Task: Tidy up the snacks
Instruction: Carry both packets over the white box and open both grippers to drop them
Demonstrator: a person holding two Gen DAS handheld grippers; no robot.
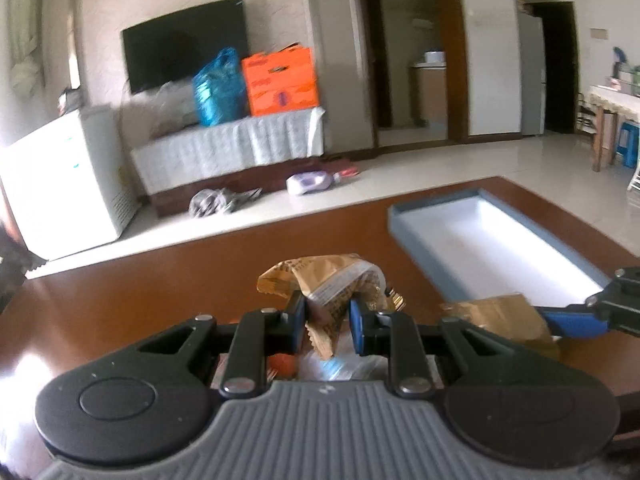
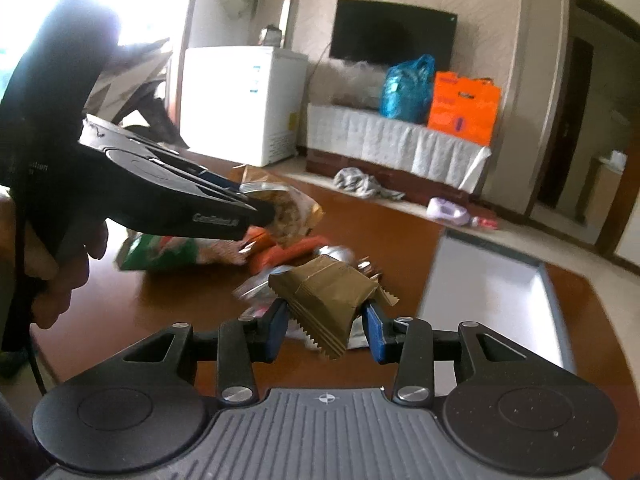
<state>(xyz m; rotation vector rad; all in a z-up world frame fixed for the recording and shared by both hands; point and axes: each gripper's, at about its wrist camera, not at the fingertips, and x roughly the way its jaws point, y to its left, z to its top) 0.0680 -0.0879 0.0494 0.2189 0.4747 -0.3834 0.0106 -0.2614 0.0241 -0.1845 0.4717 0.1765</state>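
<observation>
My left gripper [image 1: 326,316] is shut on a crinkled tan snack packet [image 1: 332,280] and holds it above the brown table [image 1: 160,280]. It also shows in the right wrist view [image 2: 264,210], with its packet [image 2: 294,210] over the snack pile. My right gripper [image 2: 326,330] is shut on a flat brown snack packet [image 2: 326,300], lifted off the table; this packet [image 1: 500,316] shows at the right in the left wrist view. A grey-rimmed white tray [image 1: 492,240] lies on the table to the right, also in the right wrist view [image 2: 496,300].
A pile of snacks lies on the table: a green bag [image 2: 160,252], orange packets [image 2: 276,254] and silvery wrappers [image 2: 336,252]. Beyond the table's far edge are a white freezer [image 2: 236,100], a covered bench [image 2: 396,140] and items on the floor.
</observation>
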